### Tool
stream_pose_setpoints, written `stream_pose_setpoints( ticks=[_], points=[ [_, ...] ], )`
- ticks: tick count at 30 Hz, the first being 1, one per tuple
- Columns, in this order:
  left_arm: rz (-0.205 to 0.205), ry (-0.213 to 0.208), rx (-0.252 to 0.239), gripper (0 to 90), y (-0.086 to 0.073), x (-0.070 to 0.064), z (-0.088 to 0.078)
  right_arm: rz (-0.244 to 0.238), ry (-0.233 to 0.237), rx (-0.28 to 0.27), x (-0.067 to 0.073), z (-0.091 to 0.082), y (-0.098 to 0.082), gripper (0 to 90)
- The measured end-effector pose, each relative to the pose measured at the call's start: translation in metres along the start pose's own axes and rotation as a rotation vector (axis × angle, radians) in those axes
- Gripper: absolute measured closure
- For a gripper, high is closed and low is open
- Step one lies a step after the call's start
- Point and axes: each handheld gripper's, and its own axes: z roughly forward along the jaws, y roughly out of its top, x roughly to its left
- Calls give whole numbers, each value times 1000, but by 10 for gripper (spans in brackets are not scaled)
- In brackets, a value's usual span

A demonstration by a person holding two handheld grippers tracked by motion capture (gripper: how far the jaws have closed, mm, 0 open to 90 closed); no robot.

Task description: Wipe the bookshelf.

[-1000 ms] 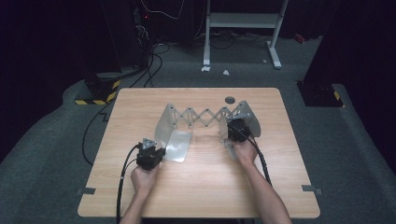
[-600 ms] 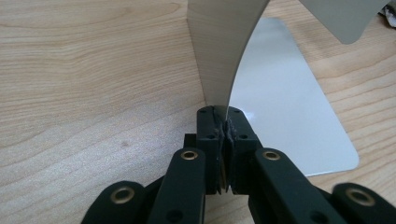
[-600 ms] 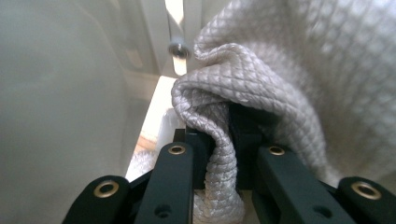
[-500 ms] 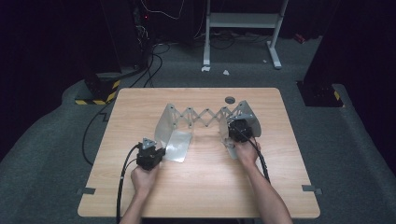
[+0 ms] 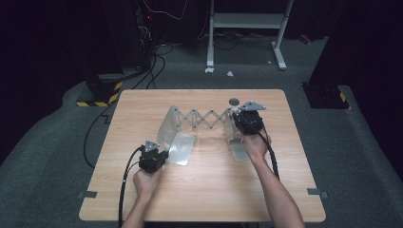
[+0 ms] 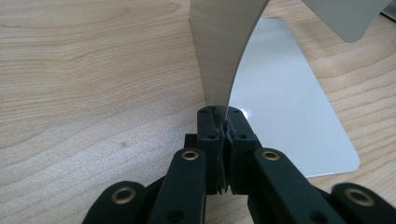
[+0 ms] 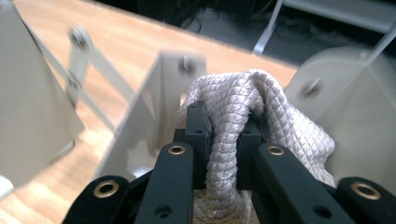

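Overhead, a pale wooden table [image 5: 204, 199] holds a metal rack [image 5: 199, 127]: two bent L-shaped end plates joined by a zigzag scissor lattice running left to right. A person's forearms come in from the bottom edge, each hand carrying a black two-jaw gripper.

At the rack's left end, the left gripper [image 6: 223, 122] has its jaws pressed together on the lower edge of the left end plate [image 6: 224, 51], where that upright sheet curves down into its flat foot lying on the wood. The plate rises straight up out of the closed jaws.

At the rack's right end, the right gripper [image 7: 223, 122] pinches a thick, pale braided rope [image 7: 243, 112]. The rope is bunched between the jaws and bulges above and to the side of them. It sits between the rack's right end plate and the lattice arms, whose riveted strips stand close on either side, blurred.

Just beyond the right gripper, near the table's far edge, lies a small dark disc [image 5: 234, 101]. Past the table, cables, a black-and-yellow striped base and a white metal frame stand on grey carpet
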Motion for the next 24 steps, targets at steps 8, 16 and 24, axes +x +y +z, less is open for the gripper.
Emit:
stream_pose_setpoints(
  ticks=[8, 16, 24],
  points=[
    [2, 1, 0, 861, 0, 0, 0, -26, -14, 1, 1, -2, 6, 812],
    [2, 1, -1, 861, 0, 0, 0, 0, -29, 112, 2, 28, -28, 812],
    [2, 4, -2, 861, 0, -1, 0, -3, -74, 233, 2, 51, -59, 814]
  ],
)
